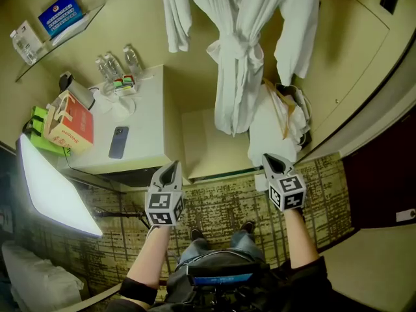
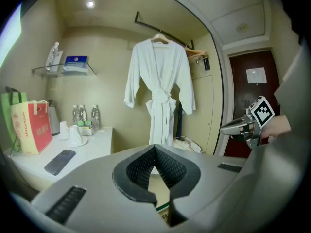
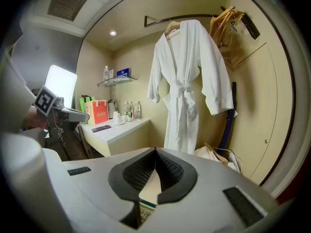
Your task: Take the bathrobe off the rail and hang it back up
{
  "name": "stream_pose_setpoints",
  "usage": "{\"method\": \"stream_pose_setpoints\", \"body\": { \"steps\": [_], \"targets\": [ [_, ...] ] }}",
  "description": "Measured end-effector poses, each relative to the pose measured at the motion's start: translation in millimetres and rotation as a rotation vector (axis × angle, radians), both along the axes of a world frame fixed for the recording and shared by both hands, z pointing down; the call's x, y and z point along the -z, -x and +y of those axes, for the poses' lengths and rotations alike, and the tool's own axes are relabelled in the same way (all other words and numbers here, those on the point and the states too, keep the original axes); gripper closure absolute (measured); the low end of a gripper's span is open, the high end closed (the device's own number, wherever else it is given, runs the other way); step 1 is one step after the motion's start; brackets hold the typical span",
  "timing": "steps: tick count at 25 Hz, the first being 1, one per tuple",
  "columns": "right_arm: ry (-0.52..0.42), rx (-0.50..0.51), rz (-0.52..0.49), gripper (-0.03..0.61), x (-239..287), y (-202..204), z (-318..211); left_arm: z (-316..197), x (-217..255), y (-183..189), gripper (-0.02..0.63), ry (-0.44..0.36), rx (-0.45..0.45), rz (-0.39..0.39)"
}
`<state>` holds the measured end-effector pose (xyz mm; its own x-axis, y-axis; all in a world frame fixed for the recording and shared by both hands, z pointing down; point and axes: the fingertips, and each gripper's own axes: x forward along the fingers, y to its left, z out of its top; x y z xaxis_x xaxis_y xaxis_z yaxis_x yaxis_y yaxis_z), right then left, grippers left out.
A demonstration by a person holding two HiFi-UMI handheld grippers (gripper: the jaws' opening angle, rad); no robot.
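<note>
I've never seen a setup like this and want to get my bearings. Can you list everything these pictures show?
bathrobe: one, white, hanging from the rail on a hanger
rail: one, dark, high on the wall
counter: one, white, left of the bathrobe
phone: one, dark, flat on the counter
paper bag: one, red, at the counter's left end
water bottles: three, clear, at the counter's back
cups: two, white, near the bottles
shelf: one, glass, above the counter
light panel: one, bright white, far left
door: one, dark red, right of the bathrobe
left tongs: one, grey, shut, empty
right tongs: one, grey, shut, empty
</note>
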<state>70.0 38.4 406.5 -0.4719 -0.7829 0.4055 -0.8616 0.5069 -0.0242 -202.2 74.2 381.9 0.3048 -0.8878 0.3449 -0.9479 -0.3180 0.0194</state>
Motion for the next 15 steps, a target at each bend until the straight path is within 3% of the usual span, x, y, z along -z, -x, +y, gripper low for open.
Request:
{"method": "stream_pose_setpoints", "body": {
  "steps": [7, 15],
  "targets": [
    [-0.007, 0.032, 0.005, 0.557, -1, -19, -4, -10, -7, -20, 0.612, 0.007, 0.038, 0.009],
    [-0.071, 0.108, -0.002, 0.554, 18, -43, -29, -31, 11, -80, 0.612, -0.010, 0.022, 0.040]
  ]
}}
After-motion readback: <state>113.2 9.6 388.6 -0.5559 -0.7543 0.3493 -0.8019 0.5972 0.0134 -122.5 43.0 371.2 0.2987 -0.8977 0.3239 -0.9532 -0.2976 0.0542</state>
